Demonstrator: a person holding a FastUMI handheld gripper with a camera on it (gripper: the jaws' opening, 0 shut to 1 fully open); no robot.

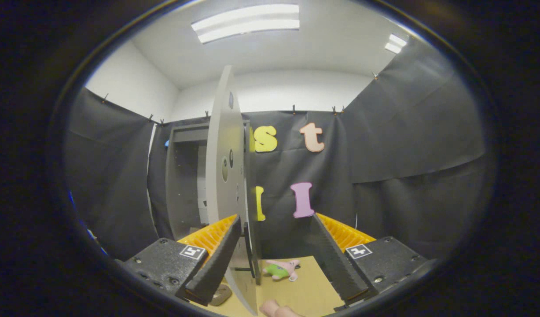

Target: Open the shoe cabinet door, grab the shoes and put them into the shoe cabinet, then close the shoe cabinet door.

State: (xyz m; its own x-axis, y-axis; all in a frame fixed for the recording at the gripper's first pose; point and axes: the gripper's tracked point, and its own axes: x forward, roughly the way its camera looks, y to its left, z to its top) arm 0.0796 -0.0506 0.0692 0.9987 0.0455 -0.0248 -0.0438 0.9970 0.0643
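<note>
The tool (276,229) is spread open, its left finger against the open cabinet door (225,176); a plush toy (281,269) lies on the floor (314,290) beyond.

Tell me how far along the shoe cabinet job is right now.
Done: the cabinet door stands swung open, edge-on by the left finger, with the cabinet interior showing behind it. In hand: nothing; the gripper is open with the door edge just inside its left finger. Left: a pink shoe-like item lies on the floor ahead; loading and closing remain.
</note>
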